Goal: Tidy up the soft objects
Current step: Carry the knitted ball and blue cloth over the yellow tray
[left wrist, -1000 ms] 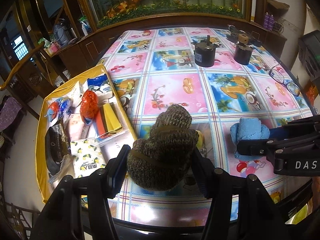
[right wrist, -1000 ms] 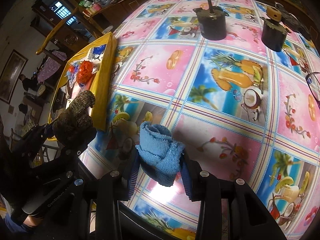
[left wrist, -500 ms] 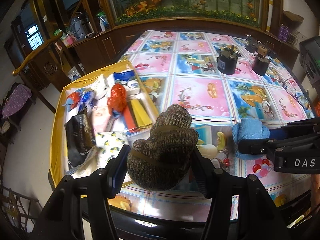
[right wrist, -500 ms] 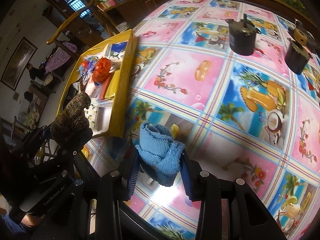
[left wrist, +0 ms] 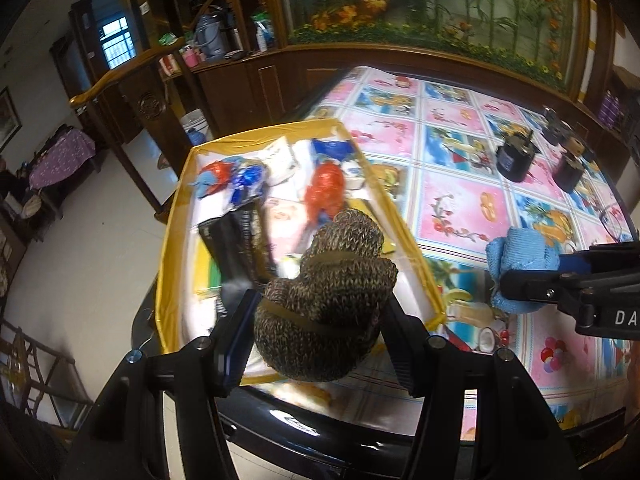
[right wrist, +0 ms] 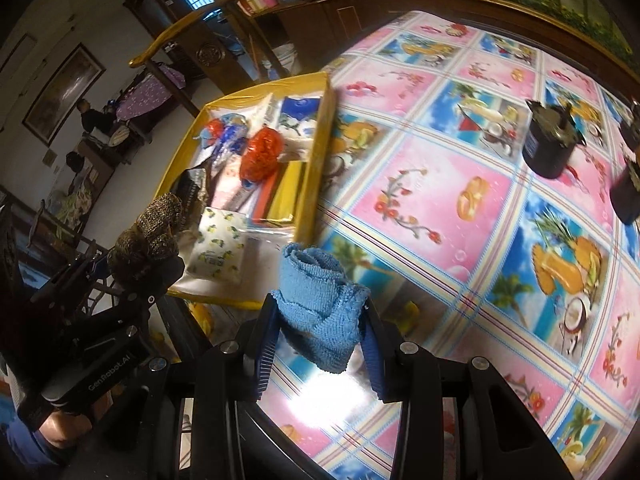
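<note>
The brown knitted bundle [left wrist: 328, 304], rolled up and bound by a dark band, sits clamped between the two pads of the left gripper [left wrist: 320, 320], lifted clear of the table and hanging over the near end of the yellow tray [left wrist: 172, 220]. The blue towel [right wrist: 320, 308], also rolled, is pinched the same way in the right gripper [right wrist: 320, 344]; it is held in the air above the table edge, just beside the tray's near right corner. In the left view this blue roll shows at the right, squeezed by the other tool's black finger.

Inside the tray lie an orange crinkly bag [right wrist: 262, 154], a blue and red wrapped packet [left wrist: 232, 178], a black pouch [left wrist: 236, 248] and a tissue pack printed with lemons [right wrist: 218, 246], along with flat yellow and red cards.

The table carries a glossy cloth [right wrist: 460, 184] of pink and blue fruit squares. Two black cylinders [left wrist: 514, 158] stand well away on its far side, apart from the tray.
</note>
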